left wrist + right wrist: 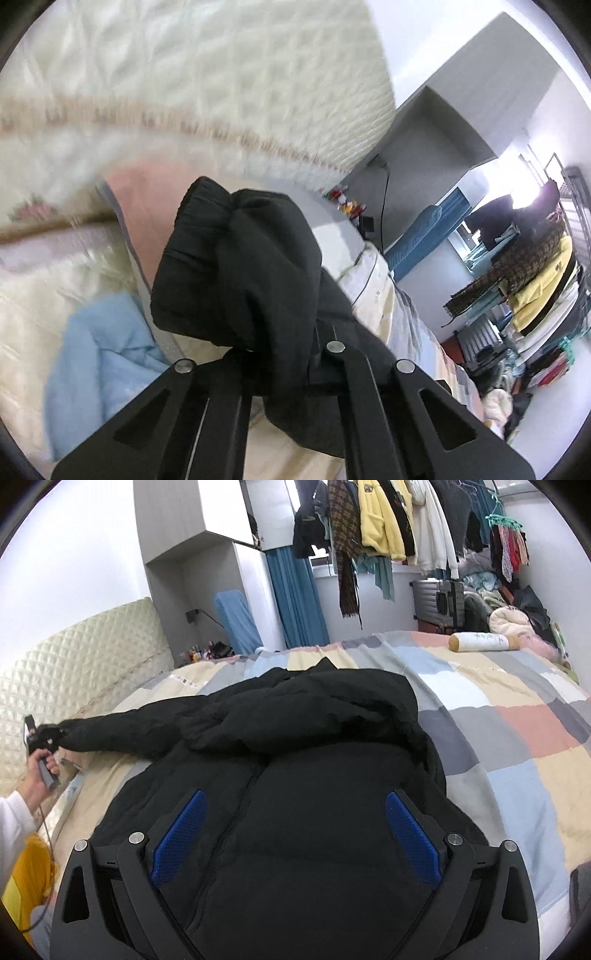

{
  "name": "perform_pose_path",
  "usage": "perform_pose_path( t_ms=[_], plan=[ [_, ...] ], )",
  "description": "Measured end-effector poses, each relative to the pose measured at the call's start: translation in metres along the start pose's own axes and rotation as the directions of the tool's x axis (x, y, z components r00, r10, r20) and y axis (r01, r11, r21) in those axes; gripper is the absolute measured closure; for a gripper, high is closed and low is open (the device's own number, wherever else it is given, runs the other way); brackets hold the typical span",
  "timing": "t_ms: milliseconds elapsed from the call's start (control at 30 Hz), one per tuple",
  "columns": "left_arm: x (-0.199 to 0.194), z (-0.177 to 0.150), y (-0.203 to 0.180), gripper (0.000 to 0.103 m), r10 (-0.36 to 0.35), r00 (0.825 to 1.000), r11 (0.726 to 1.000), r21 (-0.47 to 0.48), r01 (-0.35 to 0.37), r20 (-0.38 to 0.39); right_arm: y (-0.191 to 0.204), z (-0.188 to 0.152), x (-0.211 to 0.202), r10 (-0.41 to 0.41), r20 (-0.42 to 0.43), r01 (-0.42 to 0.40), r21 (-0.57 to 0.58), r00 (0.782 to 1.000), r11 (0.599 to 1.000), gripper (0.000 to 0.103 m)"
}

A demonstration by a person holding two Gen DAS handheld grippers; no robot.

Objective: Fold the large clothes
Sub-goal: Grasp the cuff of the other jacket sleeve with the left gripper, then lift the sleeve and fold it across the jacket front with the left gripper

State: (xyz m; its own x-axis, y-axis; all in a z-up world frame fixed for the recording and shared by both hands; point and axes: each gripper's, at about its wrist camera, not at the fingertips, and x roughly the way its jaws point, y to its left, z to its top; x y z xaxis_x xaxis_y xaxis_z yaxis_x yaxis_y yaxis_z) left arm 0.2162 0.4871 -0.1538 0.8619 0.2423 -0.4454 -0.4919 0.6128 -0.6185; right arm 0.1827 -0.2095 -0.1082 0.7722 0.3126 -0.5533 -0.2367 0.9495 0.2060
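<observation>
A black padded jacket lies front up on the bed, hood towards the far side. Its left sleeve is stretched out to the left. My left gripper is shut on the sleeve cuff, which bunches between its jaws in the left wrist view. My right gripper is open, its blue pads spread wide just above the jacket's chest by the zip. It holds nothing.
The bed has a patchwork cover and a cream quilted headboard. A cylindrical bolster lies at the far edge. A light blue cloth lies near the pillows. Clothes hang on a rail beyond the bed.
</observation>
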Motion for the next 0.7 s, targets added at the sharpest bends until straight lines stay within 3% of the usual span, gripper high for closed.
perform_pose_path(
  t_ms=[200, 367, 500, 567, 700],
  plan=[
    [-0.046, 0.010, -0.050, 0.100, 0.031, 0.997, 0.992, 0.117, -0.038, 0.066, -0.004, -0.003, -0.018, 0.006, 0.039, -0.004, -0.038, 0.999, 0.999, 0.005],
    [-0.067, 0.002, -0.112, 0.100, 0.054, 0.991, 0.952, 0.295, -0.087, 0.119, -0.010, -0.002, -0.034, -0.043, 0.104, 0.051, -0.073, 0.994, 0.996, 0.005],
    [-0.076, -0.005, -0.158, 0.100, 0.042, 0.990, 0.936, 0.342, -0.087, 0.137, -0.026, -0.003, -0.026, -0.023, 0.073, 0.025, -0.033, 0.997, 0.999, 0.004],
    [-0.078, -0.011, -0.181, 0.100, 0.048, 0.989, 0.914, 0.394, -0.098, 0.137, -0.033, -0.005, -0.019, -0.046, 0.043, 0.047, -0.025, 0.998, 0.999, 0.004],
    [-0.080, -0.030, -0.241, 0.100, 0.042, 0.991, 0.824, 0.556, -0.108, 0.130, -0.040, -0.004, -0.022, -0.059, 0.067, 0.061, -0.027, 0.996, 0.998, 0.004]
  ],
)
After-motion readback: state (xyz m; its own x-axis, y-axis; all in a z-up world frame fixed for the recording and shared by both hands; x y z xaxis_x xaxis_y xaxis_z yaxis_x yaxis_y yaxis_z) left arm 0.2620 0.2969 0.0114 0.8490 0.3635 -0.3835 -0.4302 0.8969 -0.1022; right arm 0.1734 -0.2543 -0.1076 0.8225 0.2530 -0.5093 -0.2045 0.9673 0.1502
